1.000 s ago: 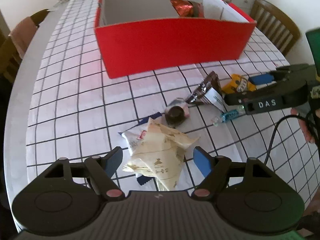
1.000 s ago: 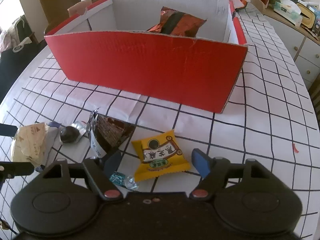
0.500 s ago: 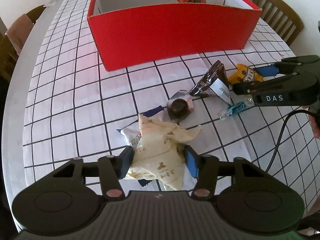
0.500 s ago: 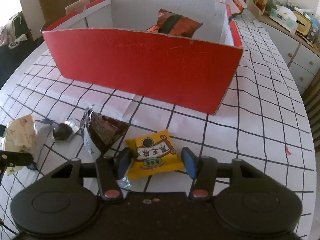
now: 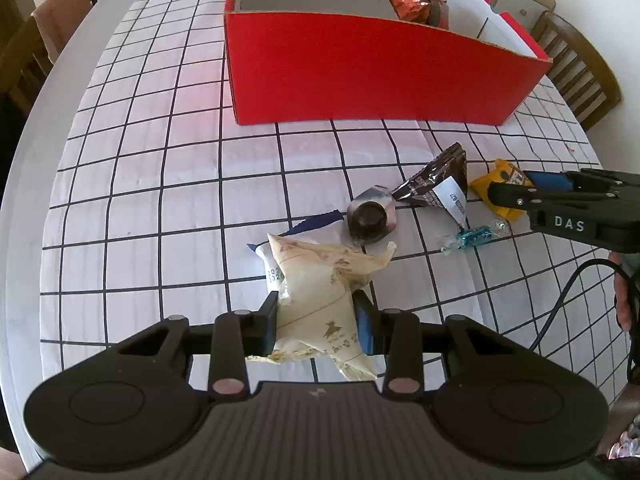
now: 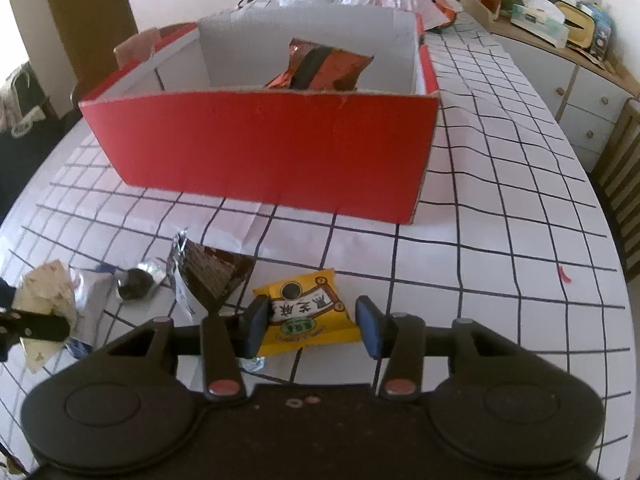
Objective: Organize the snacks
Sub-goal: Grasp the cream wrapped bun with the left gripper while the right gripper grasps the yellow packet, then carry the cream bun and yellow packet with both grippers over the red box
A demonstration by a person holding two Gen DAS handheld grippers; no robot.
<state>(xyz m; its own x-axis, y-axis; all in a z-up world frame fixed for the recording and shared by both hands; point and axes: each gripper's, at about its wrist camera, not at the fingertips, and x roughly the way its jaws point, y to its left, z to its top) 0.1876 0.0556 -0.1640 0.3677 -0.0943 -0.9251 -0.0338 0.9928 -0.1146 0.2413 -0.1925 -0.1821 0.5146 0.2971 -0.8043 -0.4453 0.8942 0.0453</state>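
Left wrist view: left gripper (image 5: 316, 320) clenched on a cream snack pouch (image 5: 316, 292), both pads pressed into its sides, jaws just closed in on it. Pouch lying over a white-and-blue packet (image 5: 316, 232) on the checked tablecloth (image 5: 140, 200). Just beyond, a round foil-wrapped chocolate (image 5: 370, 218), then a dark brown triangular pack (image 5: 436, 186) touching it. Nearby, a small teal candy (image 5: 474, 237). Further right, a yellow snack packet (image 5: 496, 188) between the fingers of the right gripper (image 5: 520, 188), seen side-on. Farther back, a red cardboard box (image 5: 360, 76), open-topped, holding a red-brown foil bag (image 5: 416, 4). A hand (image 5: 624, 296) at the right edge, beside a black cable.

Right wrist view: right gripper (image 6: 308, 326) straddling the yellow snack packet (image 6: 308, 312), jaws just narrowed. Left pad touching the packet's edge, right pad close against the other edge; contact there not certain. Packet flat on the tablecloth (image 6: 480, 240). Brown triangular pack (image 6: 208, 276) just left of it, foil chocolate (image 6: 134, 282) beyond. Cream pouch (image 6: 44, 292) at far left with a finger of the left gripper (image 6: 34, 324) across it. Red box (image 6: 272, 148) behind, foil bag (image 6: 320, 66) inside.
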